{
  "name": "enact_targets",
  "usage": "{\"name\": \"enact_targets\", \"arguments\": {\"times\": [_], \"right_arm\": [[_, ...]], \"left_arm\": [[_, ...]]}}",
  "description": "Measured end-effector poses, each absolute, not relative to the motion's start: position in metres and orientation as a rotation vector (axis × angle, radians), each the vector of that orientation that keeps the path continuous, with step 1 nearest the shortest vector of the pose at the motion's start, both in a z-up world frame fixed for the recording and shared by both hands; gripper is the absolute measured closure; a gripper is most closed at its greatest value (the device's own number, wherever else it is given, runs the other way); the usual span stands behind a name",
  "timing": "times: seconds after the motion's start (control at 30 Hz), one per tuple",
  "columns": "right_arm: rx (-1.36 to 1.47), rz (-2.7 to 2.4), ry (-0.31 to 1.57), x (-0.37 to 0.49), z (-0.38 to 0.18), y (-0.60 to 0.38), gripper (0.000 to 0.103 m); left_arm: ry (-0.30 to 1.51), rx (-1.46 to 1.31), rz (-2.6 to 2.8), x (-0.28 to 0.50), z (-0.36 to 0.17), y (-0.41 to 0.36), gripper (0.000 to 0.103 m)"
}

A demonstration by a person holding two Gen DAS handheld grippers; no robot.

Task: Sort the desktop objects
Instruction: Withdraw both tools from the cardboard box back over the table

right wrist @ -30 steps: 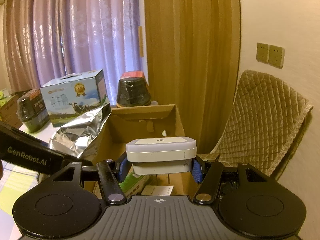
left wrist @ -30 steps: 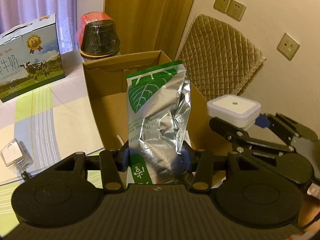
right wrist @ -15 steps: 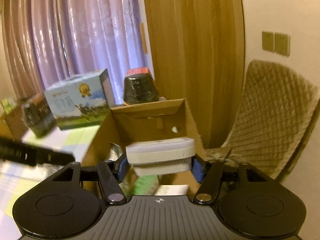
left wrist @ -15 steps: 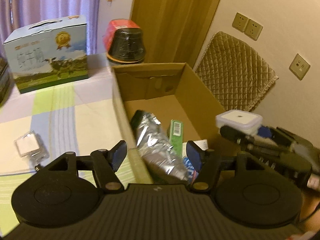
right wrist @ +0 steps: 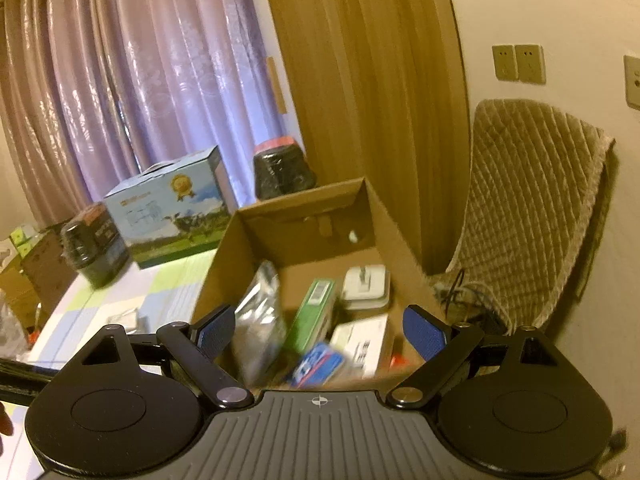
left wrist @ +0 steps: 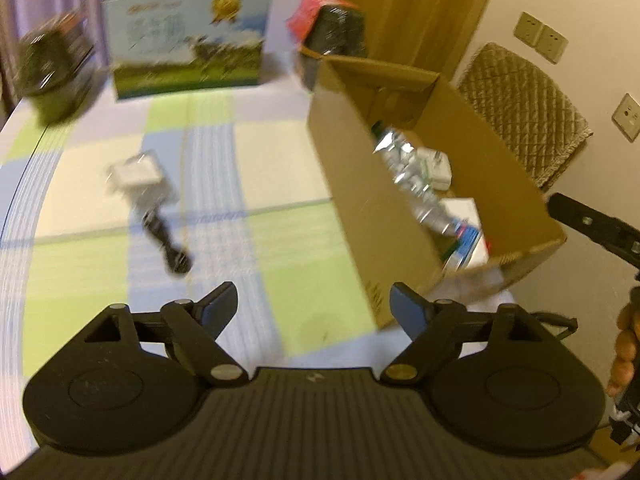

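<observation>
Both grippers are seen spread wide, nothing held. The left gripper point(left wrist: 312, 308) hangs over a checked tablecloth point(left wrist: 100, 264), w/ a small white tag on a black strap point(left wrist: 138, 174) lying ahead. The right gripper point(right wrist: 320, 328) is poised above an open cardboard box point(right wrist: 240, 256) holding a foil pouch point(right wrist: 258, 320), white square device point(right wrist: 366, 286) & green carton point(right wrist: 314, 314).

Left wrist view is motion-blurred: the small white item point(left wrist: 136, 172) and dark attachment point(left wrist: 168, 248) on the tabletop point(left wrist: 260, 240) cannot be identified. Print on the milk carton point(left wrist: 188, 36) is unreadable. The cardboard box point(left wrist: 348, 184) wall hides its lower contents. In the right wrist view, the blue-and-white packet point(right wrist: 320, 364) is smeared, its label illegible. The right gripper point(left wrist: 592, 224) is cut off at the frame edge.
</observation>
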State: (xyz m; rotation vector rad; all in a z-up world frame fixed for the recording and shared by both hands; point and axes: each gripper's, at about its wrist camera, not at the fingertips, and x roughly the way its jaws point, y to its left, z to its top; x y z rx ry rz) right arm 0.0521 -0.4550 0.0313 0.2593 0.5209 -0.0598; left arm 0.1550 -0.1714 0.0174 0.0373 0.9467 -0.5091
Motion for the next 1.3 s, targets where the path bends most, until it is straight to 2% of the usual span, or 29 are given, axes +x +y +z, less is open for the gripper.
{"name": "enact_targets", "arguments": {"times": [0.3,0.5,0.83,1.13,1.2,1.27,1.3], "right_arm": [[0.248,0.018,0.586,0.007,0.017,-0.398,0.011],[0.222,0.099,0.648,0.003,0.006,-0.355,0.011],[0.105,0.224,0.681,0.039,0.002,-0.288,0.011],[-0.024,0.317,0.688,0.106,-0.013,-0.242,0.011],[-0.049,0.34,0.7,0.125,-0.023,-0.233,0.013],[-0.074,0.368,0.713,0.145,-0.034,-0.225,0.025],[-0.083,0.382,0.727,0.157,-0.042,-0.22,0.027]], "left_arm": [[0.974,0.022,-0.384,0.115,-0.001,-0.09,0.015],[0.979,0.012,-0.304,0.105,-0.004,-0.041,0.014],[0.943,0.018,-0.27,0.117,0.003,0.005,0.012],[0.929,0.081,-0.279,0.16,0.001,0.021,0.009],[0.927,0.096,-0.281,0.173,-0.003,0.023,0.008],[0.929,0.104,-0.281,0.187,-0.007,0.024,0.008],[0.93,0.109,-0.282,0.194,-0.009,0.024,0.008]]}}
